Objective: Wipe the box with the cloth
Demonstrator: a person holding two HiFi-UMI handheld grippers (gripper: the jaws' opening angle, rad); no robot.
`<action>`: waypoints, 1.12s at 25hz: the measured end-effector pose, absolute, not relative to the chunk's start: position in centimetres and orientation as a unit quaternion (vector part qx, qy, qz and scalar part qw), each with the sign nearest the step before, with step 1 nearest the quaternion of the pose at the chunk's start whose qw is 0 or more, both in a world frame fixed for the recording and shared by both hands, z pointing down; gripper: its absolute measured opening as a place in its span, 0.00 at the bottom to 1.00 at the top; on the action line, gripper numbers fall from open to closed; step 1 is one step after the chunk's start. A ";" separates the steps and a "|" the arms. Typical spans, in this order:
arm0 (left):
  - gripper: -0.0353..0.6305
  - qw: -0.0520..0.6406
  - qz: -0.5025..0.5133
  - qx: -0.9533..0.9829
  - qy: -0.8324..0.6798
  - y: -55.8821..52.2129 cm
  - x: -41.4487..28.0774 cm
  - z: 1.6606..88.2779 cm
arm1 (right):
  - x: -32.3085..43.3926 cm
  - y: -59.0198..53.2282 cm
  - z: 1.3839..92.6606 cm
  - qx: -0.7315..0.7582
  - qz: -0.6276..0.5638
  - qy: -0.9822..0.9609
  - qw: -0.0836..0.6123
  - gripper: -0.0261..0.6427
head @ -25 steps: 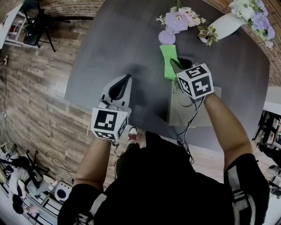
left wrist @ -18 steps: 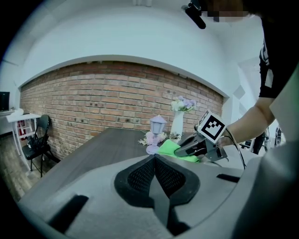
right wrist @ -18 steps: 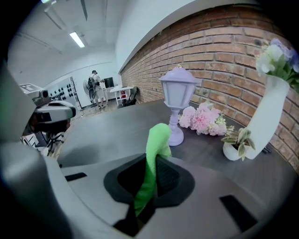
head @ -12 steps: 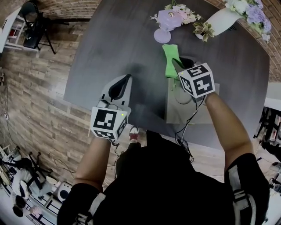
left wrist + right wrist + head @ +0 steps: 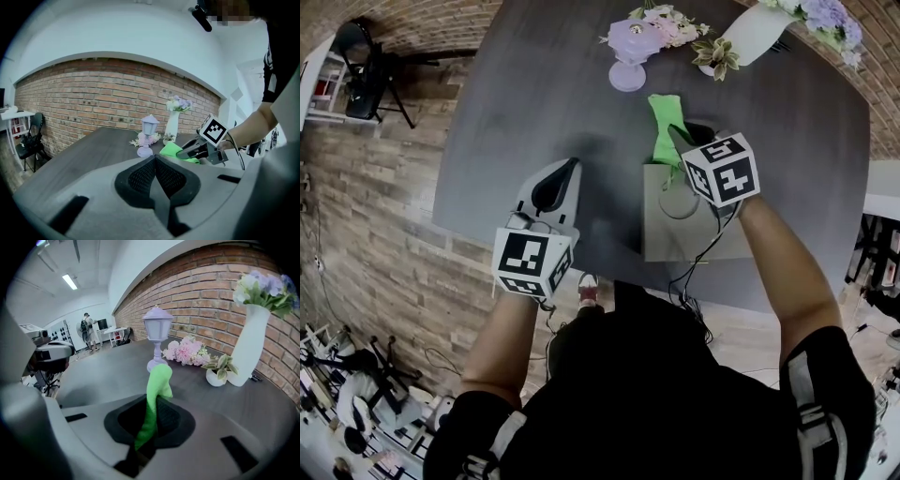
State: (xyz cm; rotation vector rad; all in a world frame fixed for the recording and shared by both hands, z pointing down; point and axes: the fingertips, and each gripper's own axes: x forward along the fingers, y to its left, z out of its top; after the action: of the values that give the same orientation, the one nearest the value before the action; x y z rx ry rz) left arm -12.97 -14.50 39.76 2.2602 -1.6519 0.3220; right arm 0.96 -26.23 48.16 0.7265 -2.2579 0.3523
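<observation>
The right tongs (image 5: 677, 141) grip the bright green cloth (image 5: 663, 122), which trails past the far edge of the flat pale grey box (image 5: 661, 234) on the dark grey table (image 5: 534, 103). The left tongs (image 5: 570, 169) (pressed together, holding nothing) hover left of the box.

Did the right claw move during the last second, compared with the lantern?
Yes. The right claw, shut on the green cloth, shifted right: the cloth lay directly below the purple lantern before, now right of it.
</observation>
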 end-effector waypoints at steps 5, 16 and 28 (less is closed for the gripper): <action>0.07 0.158 0.113 0.799 -0.569 -15.0 -11.8 39.5 | 2.7 -26.3 48.1 0.293 0.140 -0.873 0.364 0.09; 0.07 0.160 0.120 0.804 -0.560 -15.4 -10.3 39.6 | 5.1 -27.3 48.3 0.308 0.138 -0.867 0.368 0.09; 0.07 0.157 0.152 0.813 -0.540 -15.6 -9.4 40.0 | 8.5 -28.4 48.2 0.317 0.130 -0.869 0.356 0.09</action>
State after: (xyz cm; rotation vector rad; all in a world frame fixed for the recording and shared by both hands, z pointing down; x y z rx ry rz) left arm -9.37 -15.62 40.01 2.3260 -1.5470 0.4349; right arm 8.48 -28.37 48.18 0.8193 -2.2453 0.3354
